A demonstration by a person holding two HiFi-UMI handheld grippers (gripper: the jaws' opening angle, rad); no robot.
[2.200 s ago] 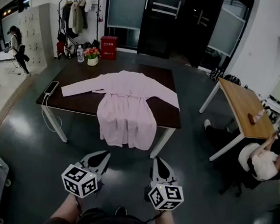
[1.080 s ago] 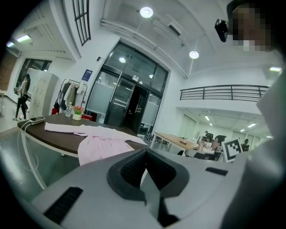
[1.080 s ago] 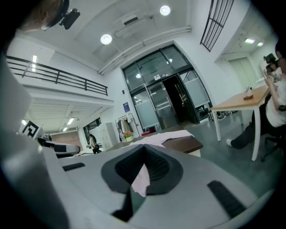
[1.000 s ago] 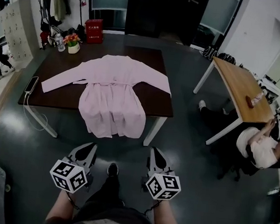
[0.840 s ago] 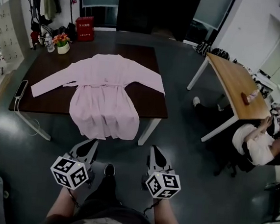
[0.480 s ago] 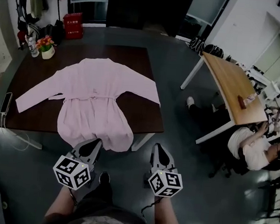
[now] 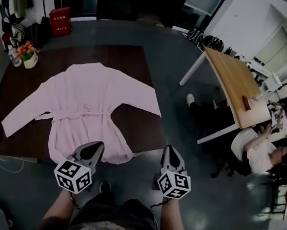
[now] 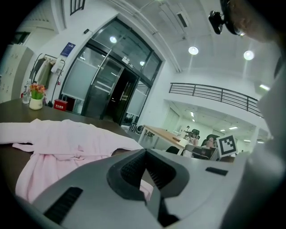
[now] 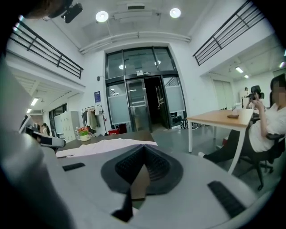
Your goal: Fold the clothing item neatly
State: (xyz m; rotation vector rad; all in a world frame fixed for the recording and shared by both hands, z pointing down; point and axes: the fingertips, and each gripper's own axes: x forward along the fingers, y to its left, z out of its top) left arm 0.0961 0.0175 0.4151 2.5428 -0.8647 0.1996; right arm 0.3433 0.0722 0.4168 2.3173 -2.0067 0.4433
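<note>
Pink robe (image 7: 91, 112) lies collar far, hem overhanging the table (image 7: 135, 65) near edge.

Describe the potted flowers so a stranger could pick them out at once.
Find the dark brown table with the pink robe spread across it. At its far left corner, beyond the robe's sleeve, stands a white pot of orange and pink flowers, the only plant on the table.

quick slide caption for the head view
Pink robe spread on dark table, hem overhanging; left gripper and right gripper shut and empty before it.
</note>
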